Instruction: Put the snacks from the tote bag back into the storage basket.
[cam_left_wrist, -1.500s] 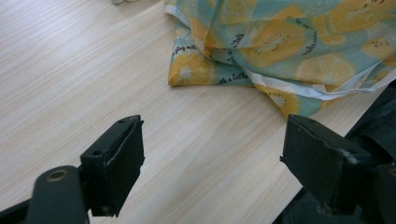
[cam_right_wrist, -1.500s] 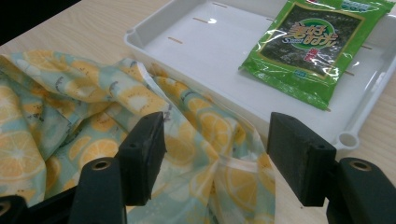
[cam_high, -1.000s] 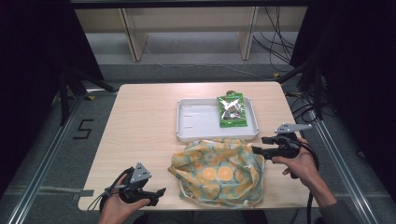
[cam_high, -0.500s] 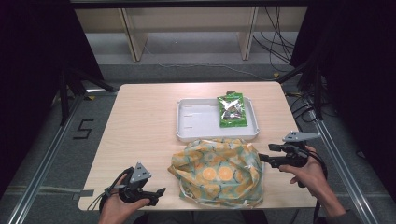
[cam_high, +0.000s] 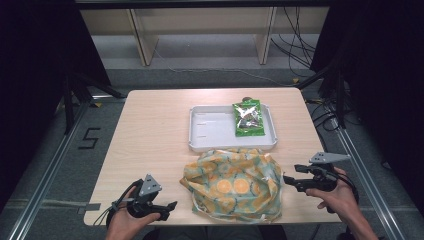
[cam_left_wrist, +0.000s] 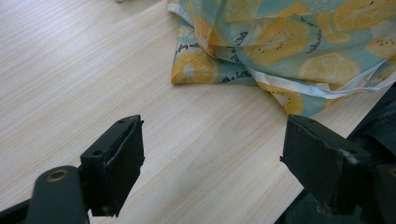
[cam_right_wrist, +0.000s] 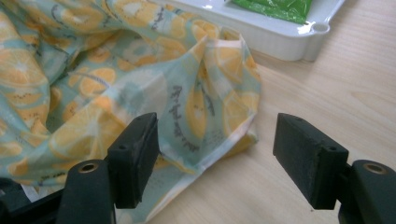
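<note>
A crumpled cloth bag printed with lemons (cam_high: 235, 184) lies on the wooden table (cam_high: 155, 135) near its front edge. My right gripper (cam_high: 286, 180) is just right of the bag, jaws wide and having just been opening; the bag's right edge (cam_right_wrist: 205, 116) lies between them, and the pads do not press it. My left gripper (cam_high: 172, 205) rests at the front left, open, nothing between its fingers, pointing at the bag's corner (cam_left_wrist: 196, 70). Behind the bag a white tray (cam_high: 210, 131) holds a green snack packet (cam_high: 247, 118).
The table's front edge runs close under both hands. A dark sleeve or cable mass (cam_left_wrist: 373, 121) shows at the right of the left gripper view. Shelving legs and cables stand on the floor behind the table.
My right gripper has moved toward the front of the table and slightly down, along the bag's right side. The left hand has kept still.
</note>
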